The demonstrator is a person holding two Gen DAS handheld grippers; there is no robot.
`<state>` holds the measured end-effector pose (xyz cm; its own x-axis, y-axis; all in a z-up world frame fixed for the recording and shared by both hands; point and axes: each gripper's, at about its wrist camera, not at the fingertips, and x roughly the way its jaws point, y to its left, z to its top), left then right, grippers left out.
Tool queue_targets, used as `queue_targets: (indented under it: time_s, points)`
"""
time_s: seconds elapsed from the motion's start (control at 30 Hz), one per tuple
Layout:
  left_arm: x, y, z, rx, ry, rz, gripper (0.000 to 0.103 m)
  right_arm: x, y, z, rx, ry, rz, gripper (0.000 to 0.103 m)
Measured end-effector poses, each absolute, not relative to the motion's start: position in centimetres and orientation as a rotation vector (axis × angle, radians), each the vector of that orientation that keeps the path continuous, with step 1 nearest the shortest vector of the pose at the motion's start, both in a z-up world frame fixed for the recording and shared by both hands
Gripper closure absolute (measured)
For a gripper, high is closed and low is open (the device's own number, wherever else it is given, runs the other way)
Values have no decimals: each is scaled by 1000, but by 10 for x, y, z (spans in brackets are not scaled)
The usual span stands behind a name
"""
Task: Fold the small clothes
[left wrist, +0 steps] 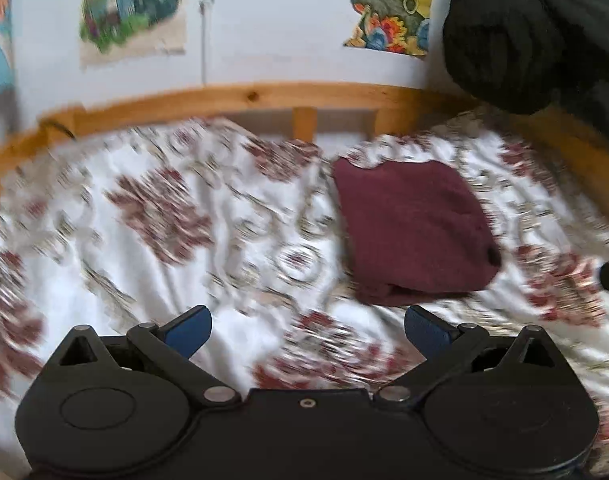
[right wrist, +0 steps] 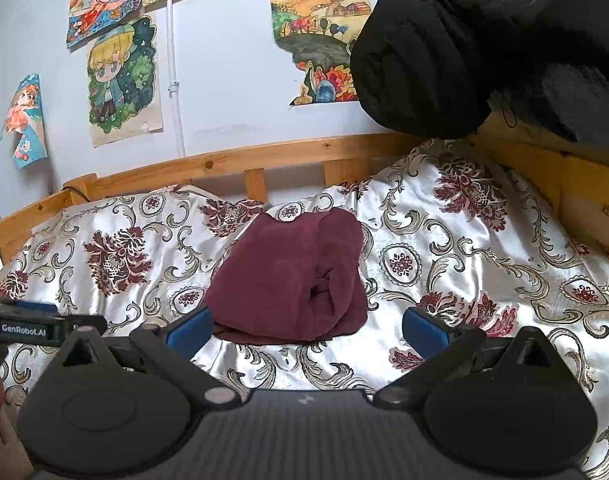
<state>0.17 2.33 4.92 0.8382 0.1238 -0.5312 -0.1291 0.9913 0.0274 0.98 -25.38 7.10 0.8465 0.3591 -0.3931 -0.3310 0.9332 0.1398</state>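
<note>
A folded maroon garment (left wrist: 412, 232) lies on the flowered bedspread (left wrist: 164, 216). In the left wrist view it sits ahead and to the right of my left gripper (left wrist: 306, 332), which is open with nothing between its blue pads; that view is blurred. In the right wrist view the maroon garment (right wrist: 292, 272) lies straight ahead, just beyond my right gripper (right wrist: 306, 330). That gripper is open and empty, its left pad (right wrist: 190, 332) close to the garment's near left corner. The other gripper's body (right wrist: 28, 326) shows at the left edge.
A wooden bed rail (right wrist: 264, 160) runs along the far side and right end (right wrist: 544, 168). A black padded jacket (right wrist: 484, 40) hangs over the right corner. Drawings (right wrist: 124, 80) are stuck on the wall behind. Bedspread stretches left and right of the garment.
</note>
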Motion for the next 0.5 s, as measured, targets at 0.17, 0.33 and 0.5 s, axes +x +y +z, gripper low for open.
queue_targets:
  time_s: [0.17,0.33,0.5]
  points:
    - [2,27,53,-38,567,109,1,9,-253,71,67,427,364,0]
    - [0,30,57,-60,548,97,1,9,-253,70,71,433,365,0]
    - [1,30,56,-68,557,94,1,8,-252,69,67,434,370,0]
